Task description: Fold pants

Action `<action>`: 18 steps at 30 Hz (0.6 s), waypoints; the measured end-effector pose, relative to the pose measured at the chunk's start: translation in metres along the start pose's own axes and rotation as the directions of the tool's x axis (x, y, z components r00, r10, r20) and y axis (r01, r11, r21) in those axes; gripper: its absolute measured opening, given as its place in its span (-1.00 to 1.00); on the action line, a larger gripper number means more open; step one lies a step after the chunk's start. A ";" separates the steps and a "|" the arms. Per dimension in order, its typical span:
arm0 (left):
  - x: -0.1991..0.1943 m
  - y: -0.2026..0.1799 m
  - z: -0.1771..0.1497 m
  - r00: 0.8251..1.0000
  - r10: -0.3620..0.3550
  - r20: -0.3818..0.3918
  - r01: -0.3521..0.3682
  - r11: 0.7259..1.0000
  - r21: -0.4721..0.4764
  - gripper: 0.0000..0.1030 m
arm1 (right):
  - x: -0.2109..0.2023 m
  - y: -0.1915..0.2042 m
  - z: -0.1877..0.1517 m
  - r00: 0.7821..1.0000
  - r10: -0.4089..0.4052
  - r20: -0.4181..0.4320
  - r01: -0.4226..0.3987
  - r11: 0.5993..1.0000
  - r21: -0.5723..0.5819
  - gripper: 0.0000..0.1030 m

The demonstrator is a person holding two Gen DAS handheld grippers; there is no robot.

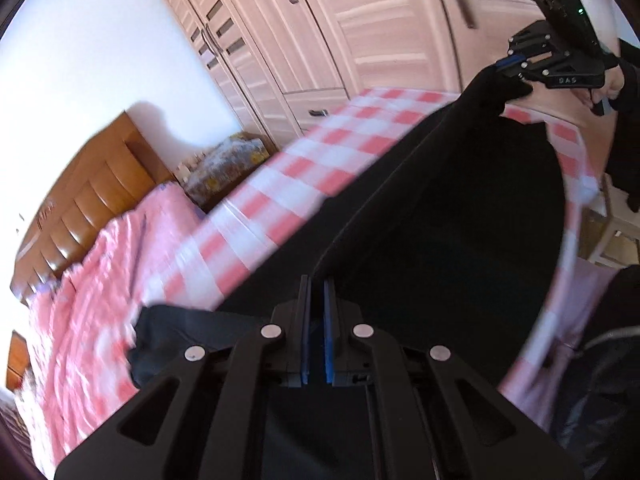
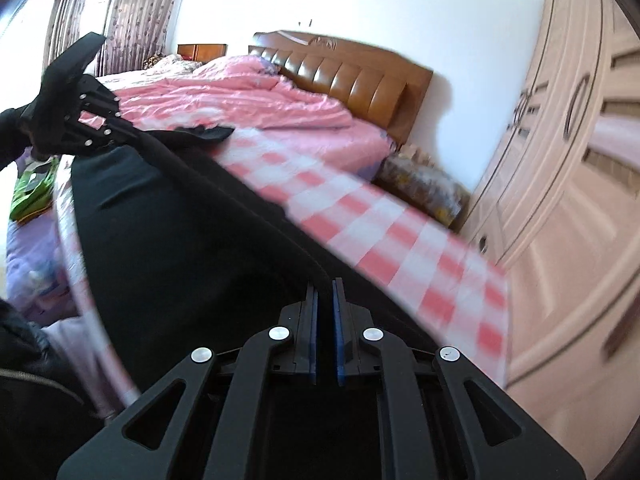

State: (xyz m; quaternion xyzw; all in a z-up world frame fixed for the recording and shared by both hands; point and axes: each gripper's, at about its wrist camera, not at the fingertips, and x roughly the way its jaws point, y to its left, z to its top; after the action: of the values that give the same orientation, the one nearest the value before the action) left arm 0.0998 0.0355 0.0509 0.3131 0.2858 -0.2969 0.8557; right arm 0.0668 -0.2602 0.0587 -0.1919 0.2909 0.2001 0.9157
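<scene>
Black pants (image 1: 460, 216) hang between both grippers (checked cloth (image 1: 280, 200) beneath).

Both tools are matte black plastic. The left gripper (image 1: 317, 288) has blue pads (image 1: 306, 332) lining its two narrow fingers, round silver pivot pins and triangular cut-outs in its linkage arms. The right gripper (image 2: 325, 292) is built the same; across the room its body (image 1: 560, 68) carries pale lettering and a green light. A dark sleeve (image 1: 630, 80) covers the wrist behind it.
</scene>
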 end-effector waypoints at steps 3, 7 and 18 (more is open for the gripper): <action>0.007 -0.028 -0.028 1.000 -0.014 -0.024 0.013 0.999 -0.043 -0.90 | 0.009 0.025 -0.031 0.998 0.001 -0.056 0.000 1.000 0.009 -0.83; 0.034 -0.054 -0.058 0.997 -0.019 -0.076 0.010 0.994 -0.107 -0.90 | 0.022 0.036 -0.058 0.996 0.038 -0.084 -0.030 0.996 0.087 -0.83; 0.039 -0.045 -0.068 0.992 -0.055 -0.114 0.002 0.906 -0.424 0.16 | 0.011 0.044 -0.095 0.991 0.089 -0.101 -0.054 0.949 0.310 -0.11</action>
State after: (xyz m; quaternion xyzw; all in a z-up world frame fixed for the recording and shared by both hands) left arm 0.0741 0.0423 -0.0351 0.1338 0.4001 -0.2206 0.8794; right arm 0.0107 -0.2651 -0.0305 -0.0481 0.3769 0.1744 0.9084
